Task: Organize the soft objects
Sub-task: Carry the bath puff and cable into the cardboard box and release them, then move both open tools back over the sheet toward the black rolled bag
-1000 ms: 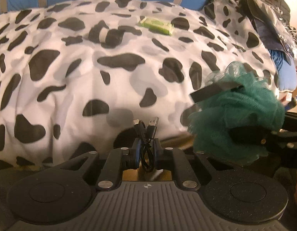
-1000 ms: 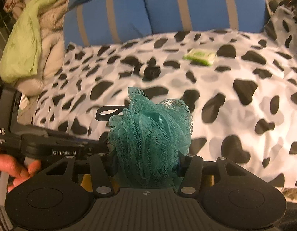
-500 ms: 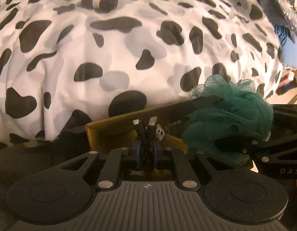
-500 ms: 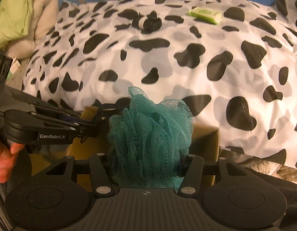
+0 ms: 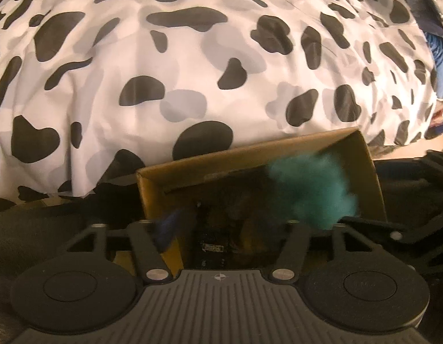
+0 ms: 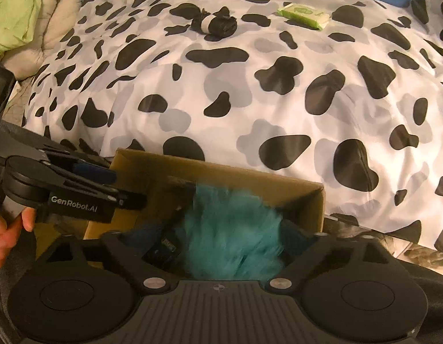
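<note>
1. Teal mesh pouf (image 6: pixel 230 229) sits blurred between the right gripper (image 6: pixel 218 238) fingers, just ahead and below, inside the cardboard box (image 6: pixel 307 197).
2. Right jaws are opening wide; the pads no longer seem to press it.
3. Left gripper (image 5: pixel 218 229) jaws are opening too, nothing visibly gripped, over dark items in the box.
4. Black sock bundle (image 6: pixel 214 24) and green packet (image 6: pixel 303 13) lie far ahead on the spotted duvet (image 6: pixel 279 91), about midway between both hands.

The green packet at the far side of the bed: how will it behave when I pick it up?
The green packet looks flat and soft-sided, so it probably flexes rather than staying stiff. It barely dents the cow-print duvet, suggesting it is light. Its wrapper looks smooth, so it may slip from a loose pinch; being flat, it should not roll.
</note>
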Demonstrator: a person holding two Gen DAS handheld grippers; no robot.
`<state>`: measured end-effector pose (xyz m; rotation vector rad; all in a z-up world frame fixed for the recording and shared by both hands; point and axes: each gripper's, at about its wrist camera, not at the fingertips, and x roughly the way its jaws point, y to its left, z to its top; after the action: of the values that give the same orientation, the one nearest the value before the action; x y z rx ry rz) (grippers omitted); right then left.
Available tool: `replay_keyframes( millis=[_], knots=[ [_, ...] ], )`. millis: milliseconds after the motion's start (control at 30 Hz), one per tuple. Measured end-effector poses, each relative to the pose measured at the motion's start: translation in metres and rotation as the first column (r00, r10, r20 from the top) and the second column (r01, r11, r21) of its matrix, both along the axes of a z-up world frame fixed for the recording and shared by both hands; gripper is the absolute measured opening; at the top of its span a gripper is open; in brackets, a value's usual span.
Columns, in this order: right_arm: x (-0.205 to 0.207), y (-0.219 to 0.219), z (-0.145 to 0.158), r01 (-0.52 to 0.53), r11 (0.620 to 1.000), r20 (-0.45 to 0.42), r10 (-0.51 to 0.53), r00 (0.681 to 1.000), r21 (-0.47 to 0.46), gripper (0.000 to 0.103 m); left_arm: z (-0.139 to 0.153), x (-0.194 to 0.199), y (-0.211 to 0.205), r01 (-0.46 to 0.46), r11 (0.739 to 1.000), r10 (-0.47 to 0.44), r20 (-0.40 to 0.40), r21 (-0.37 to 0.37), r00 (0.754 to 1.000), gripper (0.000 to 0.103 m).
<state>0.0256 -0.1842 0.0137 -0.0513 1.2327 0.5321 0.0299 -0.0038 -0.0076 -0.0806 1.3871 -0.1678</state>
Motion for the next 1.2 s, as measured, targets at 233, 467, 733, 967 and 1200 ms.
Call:
replay_keyframes(
  millis=[233,467,733,967,1200],
  knots=[
    [0.002,0.001,-0.002,0.007,1.000,0.000,-0.007,1.000,-0.027,0.103,0.000,0.002,0.002,-0.025,1.000,0.025,0.002,0.015,1.000,0.067],
    [0.002,0.001,-0.001,0.007,1.000,0.010,-0.007,1.000,-0.029,0.103,0.002,0.002,0.006,-0.045,0.999,0.045,0.015,0.011,0.999,0.067],
    [0.005,-0.003,0.001,0.037,0.999,0.024,-0.036,0.999,-0.021,0.103,0.003,0.003,0.006,-0.052,0.999,0.051,0.025,0.012,0.998,0.067],
    [0.006,-0.005,0.003,0.053,0.998,0.040,-0.052,0.998,-0.021,0.103,0.006,0.003,0.007,-0.057,0.998,0.057,0.045,0.004,0.997,0.067],
    [0.010,-0.013,0.009,0.117,0.993,0.079,-0.115,0.990,-0.018,0.103,0.011,0.004,0.008,-0.069,0.998,0.069,0.085,0.004,0.994,0.067]
  ],
)
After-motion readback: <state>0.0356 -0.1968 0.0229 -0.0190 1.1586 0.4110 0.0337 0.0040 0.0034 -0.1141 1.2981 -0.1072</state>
